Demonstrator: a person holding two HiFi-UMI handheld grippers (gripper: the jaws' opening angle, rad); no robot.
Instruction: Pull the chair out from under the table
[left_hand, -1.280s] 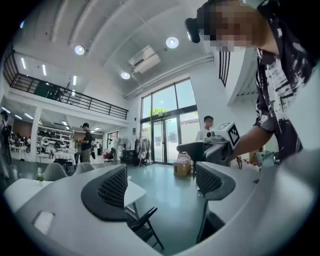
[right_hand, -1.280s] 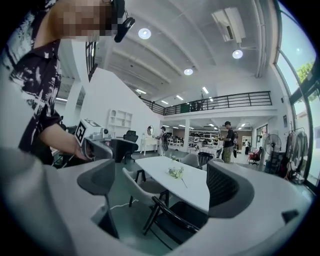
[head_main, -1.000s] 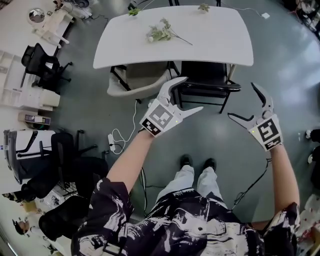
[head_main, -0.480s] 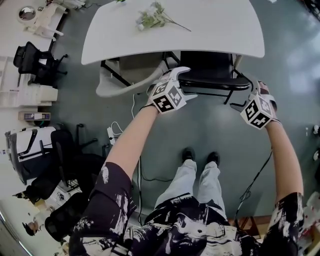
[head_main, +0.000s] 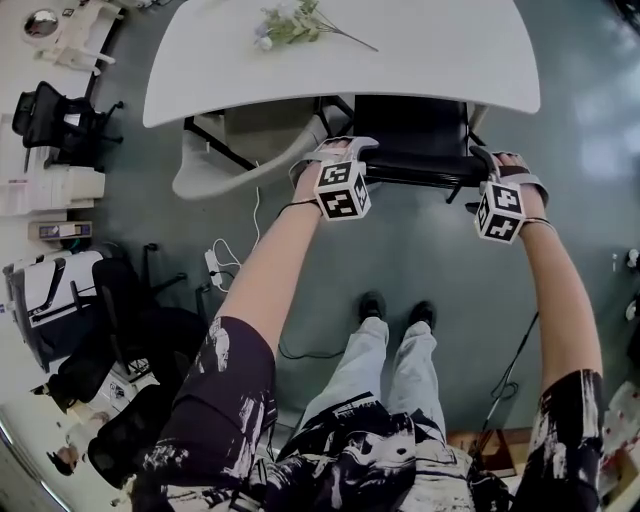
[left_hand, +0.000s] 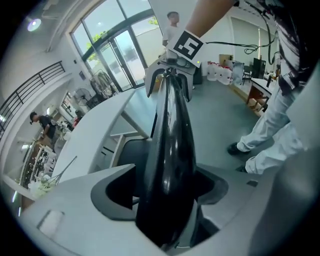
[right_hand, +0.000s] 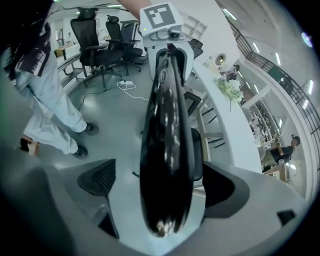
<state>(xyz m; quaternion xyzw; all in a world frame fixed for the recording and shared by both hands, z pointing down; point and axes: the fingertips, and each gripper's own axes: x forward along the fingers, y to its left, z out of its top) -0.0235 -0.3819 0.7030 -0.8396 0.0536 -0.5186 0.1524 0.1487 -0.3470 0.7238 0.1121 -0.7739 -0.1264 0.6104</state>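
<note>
Head view: we have lowered our left gripper (head_main: 337, 151) and right gripper (head_main: 506, 166) astride the back of the chair (head_main: 415, 130), which sits tucked under the tabletop (head_main: 400, 60) at its near edge. The left jaws are closing and the right jaws are apart, so we judge the pull comes next.

Counter (head_main: 420, 70) stands at the far side of the floor, with a flower sprig (head_main: 300, 25) lying on its left half. Chair (head_main: 410, 130) is tucked under the counter's near edge, back toward the person. What appears to be a second chair (head_main: 215, 175) sits to its left, partly under the counter. Left gripper (head_main: 338, 150) straddles the chair back's left end, jaws closing with the back between them. Right gripper (head_main: 505, 165) straddles the right end. Power strip (head_main: 213, 268) lies on the floor, nearer and left.
</note>
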